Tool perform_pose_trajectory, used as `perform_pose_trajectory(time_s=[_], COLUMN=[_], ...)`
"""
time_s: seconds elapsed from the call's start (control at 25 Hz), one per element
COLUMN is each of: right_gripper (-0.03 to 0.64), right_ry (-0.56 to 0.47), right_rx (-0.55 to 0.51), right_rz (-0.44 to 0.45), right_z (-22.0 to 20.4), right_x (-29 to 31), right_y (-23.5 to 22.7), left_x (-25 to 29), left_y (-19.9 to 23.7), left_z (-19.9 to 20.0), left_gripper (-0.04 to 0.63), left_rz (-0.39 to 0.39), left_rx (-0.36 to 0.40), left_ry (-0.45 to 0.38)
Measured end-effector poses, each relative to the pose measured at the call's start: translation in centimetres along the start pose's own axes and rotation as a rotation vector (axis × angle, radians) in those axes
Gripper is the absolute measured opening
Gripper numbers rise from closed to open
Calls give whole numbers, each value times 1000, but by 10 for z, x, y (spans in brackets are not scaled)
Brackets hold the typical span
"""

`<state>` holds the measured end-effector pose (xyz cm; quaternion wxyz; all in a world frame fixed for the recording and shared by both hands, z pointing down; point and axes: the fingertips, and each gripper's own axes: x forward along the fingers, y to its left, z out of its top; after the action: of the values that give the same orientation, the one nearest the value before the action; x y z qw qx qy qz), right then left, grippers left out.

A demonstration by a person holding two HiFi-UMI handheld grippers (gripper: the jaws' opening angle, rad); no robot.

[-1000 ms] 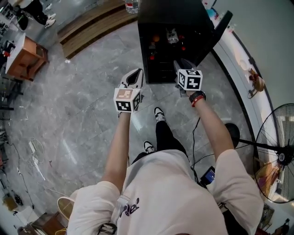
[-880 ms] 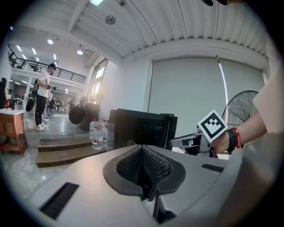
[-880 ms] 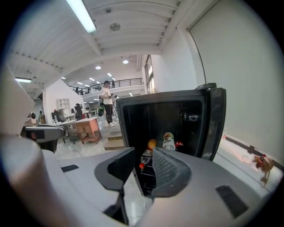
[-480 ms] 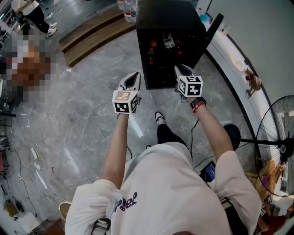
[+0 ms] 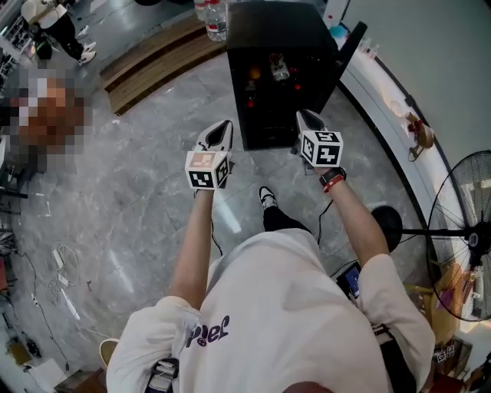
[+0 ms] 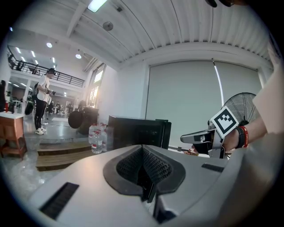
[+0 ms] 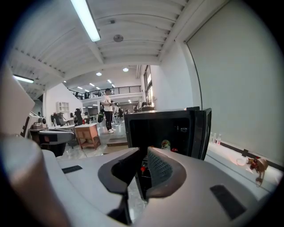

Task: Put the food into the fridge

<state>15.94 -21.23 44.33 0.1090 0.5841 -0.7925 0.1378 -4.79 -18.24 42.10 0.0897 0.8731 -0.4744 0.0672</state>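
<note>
A small black fridge [image 5: 276, 31] stands on the floor with its door [image 5: 349, 47] swung open to the right. Inside it are a can [image 5: 278, 67], an orange item [image 5: 253, 73] and red items [image 5: 298, 86]. My left gripper [image 5: 222, 127] hangs in front of the fridge's left corner, jaws together and empty. My right gripper [image 5: 307, 117] is level with it before the right side of the opening. Its jaws are closing, a narrow gap is left, and nothing is between them. The right gripper view looks into the fridge [image 7: 164, 128] at the can [image 7: 165, 145].
Water bottles [image 5: 215, 11] stand on a low wooden step [image 5: 153, 50] left of the fridge. A white ledge [image 5: 391, 100] runs along the right wall, with a standing fan [image 5: 468, 238] nearer me. Cables [image 5: 61, 269] lie on the grey floor at left. A person [image 5: 57, 23] stands far off.
Both grippers have drawn back a little from the fridge front and stay side by side. The right gripper has drifted slightly right. Neither has taken hold of anything.
</note>
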Motion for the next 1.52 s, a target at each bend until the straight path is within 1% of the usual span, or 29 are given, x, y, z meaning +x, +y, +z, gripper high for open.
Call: perform_pose_trajectory(time_s=[0.4, 0.52, 0.68, 0.92, 1.24, 1.52], right_gripper=[40, 34, 21, 15, 15, 15], right_ry=[-38, -47, -60, -74, -75, -76], right_rx=[-10, -16, -6, 1, -13, -12], right_rz=[15, 10, -1, -13, -24, -30], right_z=[3, 6, 6, 5, 5, 5], right_x=[-29, -36, -45, -52, -56, -57], right_y=[23, 26, 26, 25, 23, 21], left_x=[-21, -26, -34, -36, -38, -37], left_y=[-8, -9, -10, -10, -8, -6], left_z=[11, 9, 3, 12, 18, 14], left_gripper=[18, 18, 18, 18, 18, 18], left_rz=[-3, -4, 3, 12, 22, 22], left_rx=[14, 22, 14, 27, 26, 26], left_ry=[-24, -21, -19, -42, -39, -35])
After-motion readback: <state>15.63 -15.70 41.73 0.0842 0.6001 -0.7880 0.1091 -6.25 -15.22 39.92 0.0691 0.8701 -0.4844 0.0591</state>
